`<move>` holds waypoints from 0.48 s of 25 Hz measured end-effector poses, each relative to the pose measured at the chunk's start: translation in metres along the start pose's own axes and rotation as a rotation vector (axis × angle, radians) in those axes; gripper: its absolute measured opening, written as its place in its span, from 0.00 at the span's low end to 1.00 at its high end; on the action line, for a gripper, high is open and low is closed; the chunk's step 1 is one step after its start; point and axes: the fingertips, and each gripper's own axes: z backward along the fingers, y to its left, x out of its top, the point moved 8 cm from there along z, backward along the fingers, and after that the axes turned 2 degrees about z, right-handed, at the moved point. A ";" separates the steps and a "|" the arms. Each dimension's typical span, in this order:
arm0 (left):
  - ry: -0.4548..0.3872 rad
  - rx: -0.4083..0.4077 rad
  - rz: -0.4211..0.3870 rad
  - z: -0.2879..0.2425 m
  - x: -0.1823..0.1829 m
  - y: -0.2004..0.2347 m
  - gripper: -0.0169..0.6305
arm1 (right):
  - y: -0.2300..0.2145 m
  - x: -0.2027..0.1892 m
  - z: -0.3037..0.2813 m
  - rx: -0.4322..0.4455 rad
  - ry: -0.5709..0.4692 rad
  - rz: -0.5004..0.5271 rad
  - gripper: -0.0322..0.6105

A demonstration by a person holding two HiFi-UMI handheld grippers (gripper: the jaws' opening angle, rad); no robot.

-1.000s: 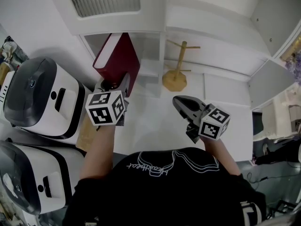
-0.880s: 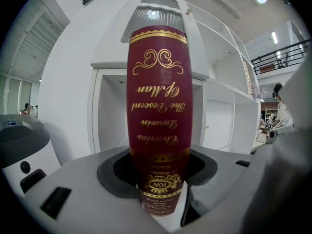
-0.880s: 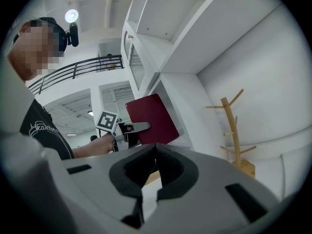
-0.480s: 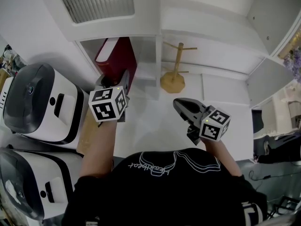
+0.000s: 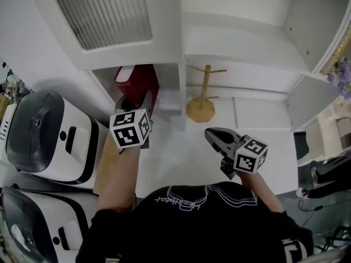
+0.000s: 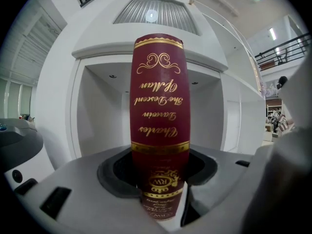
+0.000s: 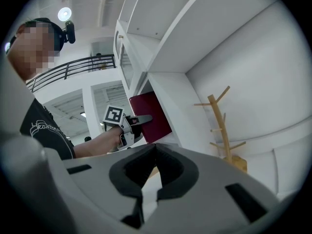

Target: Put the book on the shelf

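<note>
Clamping red book (image 6: 158, 106), left hand-held gripper (image 5: 139, 99) at shelf (image 5: 170, 96) mouth; wooden stand (image 5: 201, 106) beside; right hand-held gripper (image 5: 213, 133) closed, empty.

Holds the left gripper (image 5: 135, 100) out ahead on a bare, outstretched left forearm (image 5: 122, 171), marker cube (image 5: 130, 129) facing up, jaws spread wide and pressed on both covers of an upright dark red book (image 5: 140, 80), gripped near its lower end. Holds the right gripper (image 5: 211, 133) closer to the chest, well apart from the left, on a bent right arm (image 5: 258, 182), pointing forward and slightly toward the left. Has those jaws closed together at the tips, nothing between them.
</note>
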 end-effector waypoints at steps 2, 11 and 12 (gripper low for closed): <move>-0.005 -0.001 -0.002 -0.006 0.002 0.001 0.35 | -0.004 -0.001 -0.001 -0.008 -0.001 -0.007 0.06; -0.017 0.016 -0.002 -0.034 0.008 0.006 0.35 | -0.014 -0.008 -0.001 -0.035 0.000 -0.032 0.06; -0.020 0.019 -0.004 -0.037 0.008 0.007 0.35 | -0.015 -0.008 -0.001 -0.038 0.000 -0.035 0.06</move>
